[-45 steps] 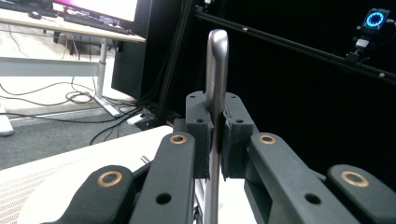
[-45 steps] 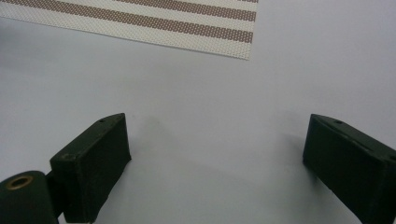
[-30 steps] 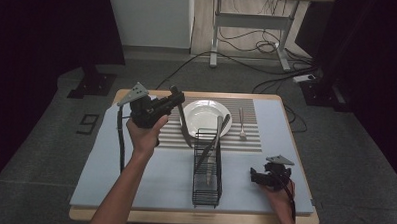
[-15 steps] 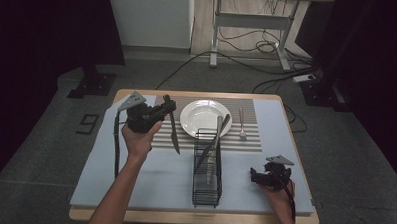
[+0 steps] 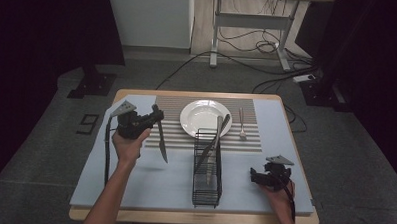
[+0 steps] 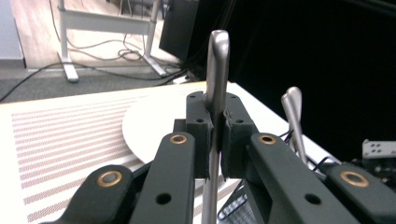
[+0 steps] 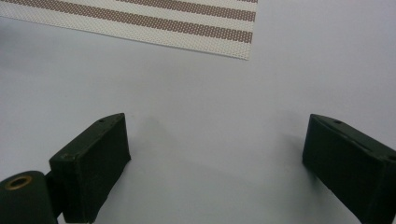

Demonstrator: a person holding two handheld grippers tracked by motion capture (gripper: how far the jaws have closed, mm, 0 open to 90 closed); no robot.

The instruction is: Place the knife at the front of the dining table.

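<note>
Left gripper (image 5: 154, 118) was clamped on the knife (image 5: 162, 143), left of the plate (image 5: 199, 117). Knife's long axis ran roughly vertical, blade hanging toward the counter (image 5: 109, 189). Rack (image 5: 207, 167) with more cutlery stood right of the knife, below the plate. Right gripper (image 5: 257, 176) idle, jaws apart, farther from the plate. Fork (image 5: 241, 124) right of the plate.

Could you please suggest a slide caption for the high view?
Left gripper holds a knife blade-down over the striped placemat, beside the plate and wire rack.
</note>
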